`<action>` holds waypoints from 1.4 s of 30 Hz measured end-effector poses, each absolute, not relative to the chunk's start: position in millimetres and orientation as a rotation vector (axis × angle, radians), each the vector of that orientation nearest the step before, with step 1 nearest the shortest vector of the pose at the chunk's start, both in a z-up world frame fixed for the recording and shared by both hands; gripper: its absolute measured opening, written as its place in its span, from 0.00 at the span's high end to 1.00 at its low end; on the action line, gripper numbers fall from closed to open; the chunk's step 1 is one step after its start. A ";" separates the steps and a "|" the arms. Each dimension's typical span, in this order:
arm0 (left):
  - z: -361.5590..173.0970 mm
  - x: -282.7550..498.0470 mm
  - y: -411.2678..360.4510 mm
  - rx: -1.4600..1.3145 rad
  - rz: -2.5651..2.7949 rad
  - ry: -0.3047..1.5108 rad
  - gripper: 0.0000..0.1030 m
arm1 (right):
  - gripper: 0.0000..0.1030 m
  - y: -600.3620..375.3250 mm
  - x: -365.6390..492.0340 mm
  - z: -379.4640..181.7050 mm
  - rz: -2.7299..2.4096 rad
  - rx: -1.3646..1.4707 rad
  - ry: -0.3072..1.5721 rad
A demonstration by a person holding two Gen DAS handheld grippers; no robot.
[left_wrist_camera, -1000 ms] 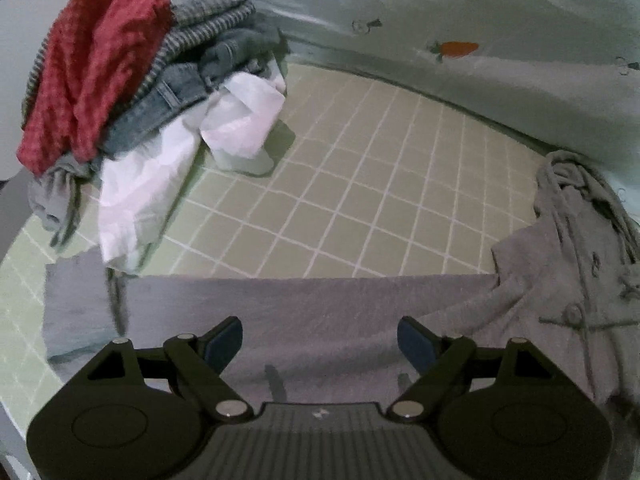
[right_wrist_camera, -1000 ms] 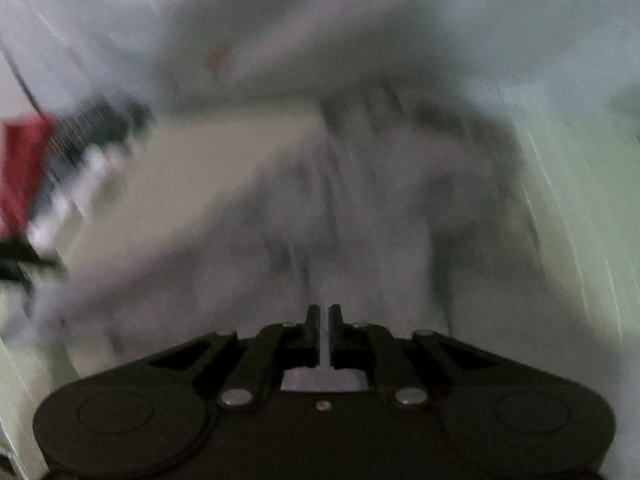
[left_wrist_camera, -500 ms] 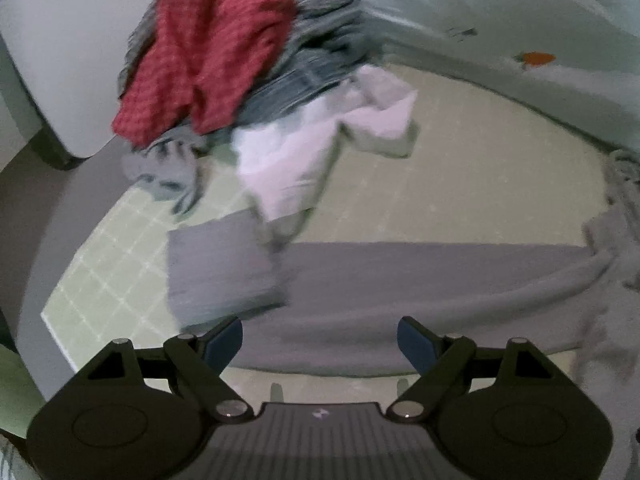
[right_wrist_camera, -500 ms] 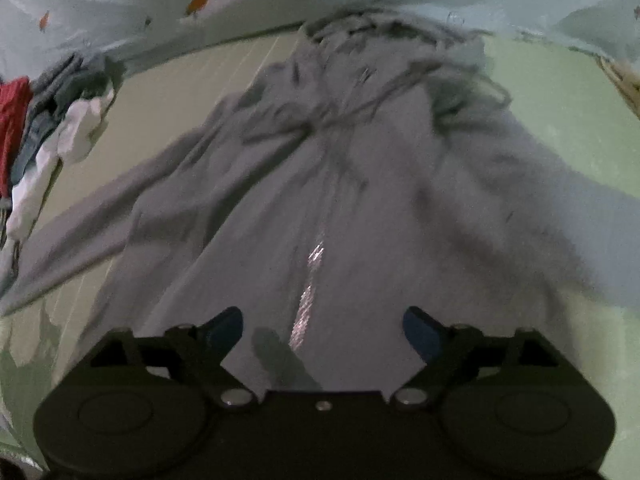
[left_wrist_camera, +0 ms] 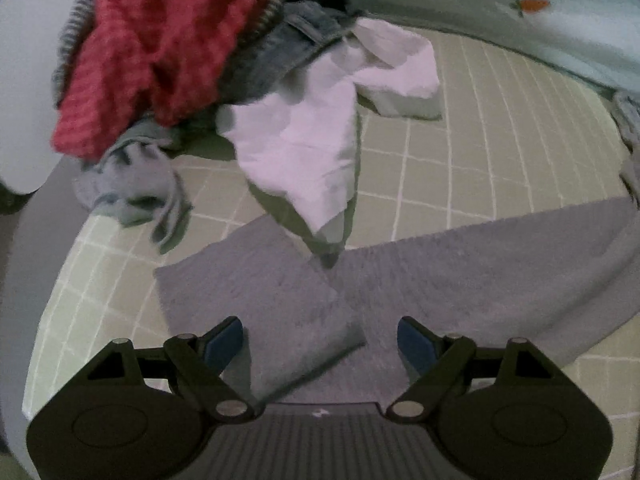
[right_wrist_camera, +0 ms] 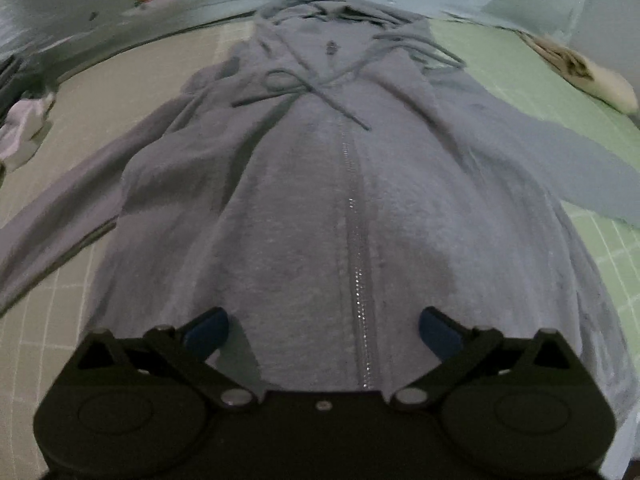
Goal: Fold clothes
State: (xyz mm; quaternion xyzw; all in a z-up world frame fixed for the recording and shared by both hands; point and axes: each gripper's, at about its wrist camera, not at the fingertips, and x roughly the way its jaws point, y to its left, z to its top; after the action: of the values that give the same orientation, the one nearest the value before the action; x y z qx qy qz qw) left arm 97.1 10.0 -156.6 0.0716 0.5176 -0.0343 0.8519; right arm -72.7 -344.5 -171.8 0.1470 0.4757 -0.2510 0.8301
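While the grey zip hoodie (right_wrist_camera: 320, 208) lay spread front-up on the green grid-patterned sheet (right_wrist_camera: 520, 80) of the bed, its zipper (right_wrist_camera: 356, 248) ran straight up the middle toward the hood, and the drawstrings (right_wrist_camera: 320, 88) lay loosely crossed over the chest. One sleeve (left_wrist_camera: 460, 276) stretched out flat across the sheet to the left, with its cuff end (left_wrist_camera: 256, 300) folded back on itself at an angle. The left tongs (left_wrist_camera: 320, 338) hung just above that folded cuff, spread wide and grasping nothing, the blue pads (left_wrist_camera: 224, 340) apart on either side of the cloth. The right tongs (right_wrist_camera: 322, 332) hovered over the lower hem of the hoodie, straddling the zipper, likewise released and empty. Beyond the sleeve a heap of unfolded clothes sat near the bed's edge: a white garment (left_wrist_camera: 320, 128) drooped toward the sleeve, with blue jeans (left_wrist_camera: 296, 40) and a red knitted piece (left_wrist_camera: 160, 44) piled behind it. A pale bedcover with a small carrot print (left_wrist_camera: 530, 5) lay along the far side.
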 end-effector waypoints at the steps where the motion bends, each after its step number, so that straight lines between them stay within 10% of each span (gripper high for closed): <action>1: -159.7 99.0 11.2 0.153 -0.079 1.093 0.18 | 0.00 -343.9 -72.5 -171.8 -0.548 0.318 1.008; 3: -160.8 99.2 17.3 0.126 -0.092 1.082 0.21 | 0.00 -343.1 -71.6 -171.8 -0.576 0.332 1.008; 8: -150.2 93.8 46.0 0.035 -0.051 1.044 0.81 | 0.00 -342.6 -66.7 -171.4 -0.617 0.357 1.024; 21: -127.5 60.6 124.3 -0.230 0.169 0.945 0.88 | 0.00 -347.8 -65.2 -169.3 -0.605 0.359 1.031; 28: -142.5 68.0 128.3 -0.182 0.194 0.974 0.31 | 0.00 -346.3 -68.1 -169.6 -0.614 0.352 1.003; 34: -155.4 74.3 131.8 -0.141 0.216 0.998 0.26 | 0.00 -344.9 -69.5 -169.0 -0.625 0.351 0.990; 36: -159.7 76.4 132.9 -0.128 0.224 1.006 0.33 | 0.00 -345.4 -70.5 -169.2 -0.628 0.351 0.984; 38: -159.0 76.2 132.3 -0.109 0.217 0.987 0.84 | 0.00 -344.5 -71.2 -169.3 -0.636 0.352 0.976; 42: -147.1 78.0 145.2 -0.109 0.316 0.917 0.88 | 0.00 -343.8 -69.5 -169.4 -0.655 0.358 0.970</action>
State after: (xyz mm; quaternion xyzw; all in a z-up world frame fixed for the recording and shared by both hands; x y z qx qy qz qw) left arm 78.0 145.2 -147.1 -0.0523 0.4403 0.1520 0.8833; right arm -69.5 -343.8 -169.4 0.1678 0.4555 -0.3075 0.8184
